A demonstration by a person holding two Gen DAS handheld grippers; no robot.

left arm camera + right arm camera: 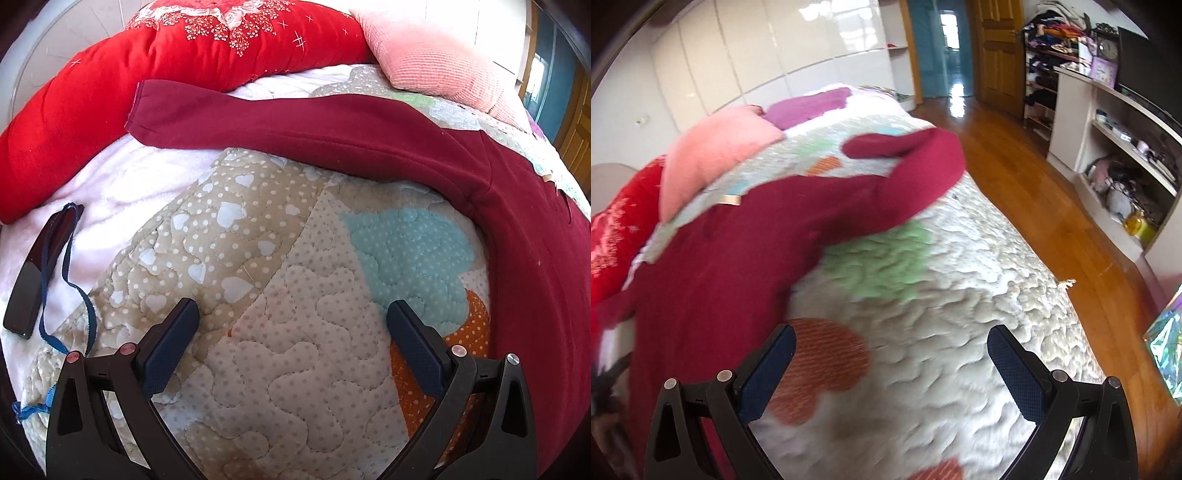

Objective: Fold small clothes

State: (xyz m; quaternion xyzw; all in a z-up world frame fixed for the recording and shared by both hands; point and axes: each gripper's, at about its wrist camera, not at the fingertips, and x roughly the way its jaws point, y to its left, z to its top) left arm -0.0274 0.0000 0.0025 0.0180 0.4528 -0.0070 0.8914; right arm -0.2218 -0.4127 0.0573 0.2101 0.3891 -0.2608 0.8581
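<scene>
Spread flat across the quilt [295, 369] with 2 sleeves out, maroon sweatshirt [535, 258] ready for folding, left gripper [291, 314] and right gripper [892, 341] both wide open, empty, poised just beside it.

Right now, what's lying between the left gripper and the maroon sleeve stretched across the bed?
Only bare patchwork quilt: the left wrist view shows nothing else between the open left gripper and the maroon sleeve.

Maroon garment [332, 125] on heart-patterned, polka-dotted quilt [295, 350].
</scene>
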